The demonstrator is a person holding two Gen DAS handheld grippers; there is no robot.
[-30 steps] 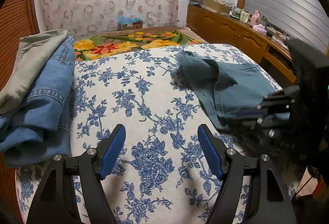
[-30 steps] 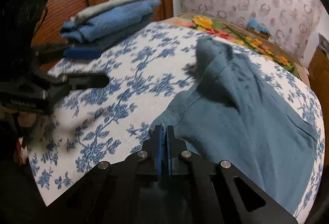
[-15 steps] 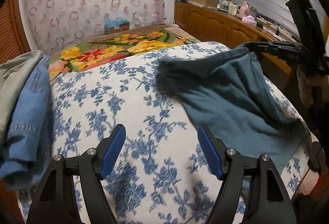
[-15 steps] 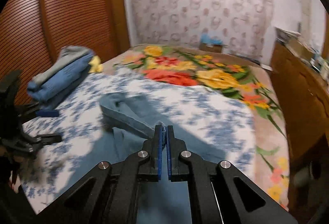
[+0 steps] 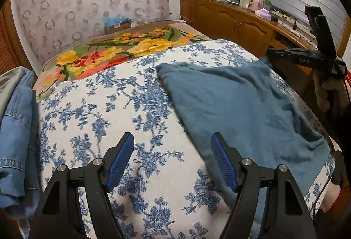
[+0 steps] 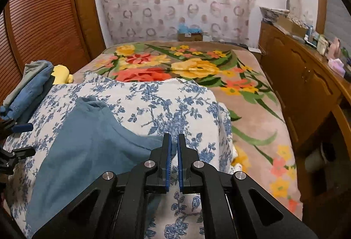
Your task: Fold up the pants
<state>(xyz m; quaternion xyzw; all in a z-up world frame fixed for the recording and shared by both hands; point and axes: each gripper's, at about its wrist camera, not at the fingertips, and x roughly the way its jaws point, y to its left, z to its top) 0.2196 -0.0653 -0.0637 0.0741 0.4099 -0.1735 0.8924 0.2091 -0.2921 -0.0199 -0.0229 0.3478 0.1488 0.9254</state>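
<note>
The teal pants (image 5: 241, 103) lie spread on the right half of the blue-flowered sheet (image 5: 98, 107). Their far right corner is raised to my right gripper (image 5: 269, 56). In the right wrist view the right gripper (image 6: 173, 140) has its jaws opening to a narrow gap, and the edge of the pants (image 6: 87, 140) sits loose between the pads. My left gripper (image 5: 173, 160) hovers open over the sheet, nothing between its fingers, with its right finger just above the pants' near edge. The left gripper (image 6: 24, 140) also shows at the right wrist view's left border.
A stack of folded jeans and grey trousers (image 5: 15, 129) lies at the bed's left edge, with a yellow item (image 6: 61, 74) behind it. A bright floral blanket (image 5: 122, 50) covers the far bed. A cluttered wooden sideboard (image 5: 230, 22) runs along the right.
The right gripper carried the pants' edge across to the bed's right side, spreading the cloth, and its jaws have parted slightly. The left gripper shifted right along the bed, still open.
</note>
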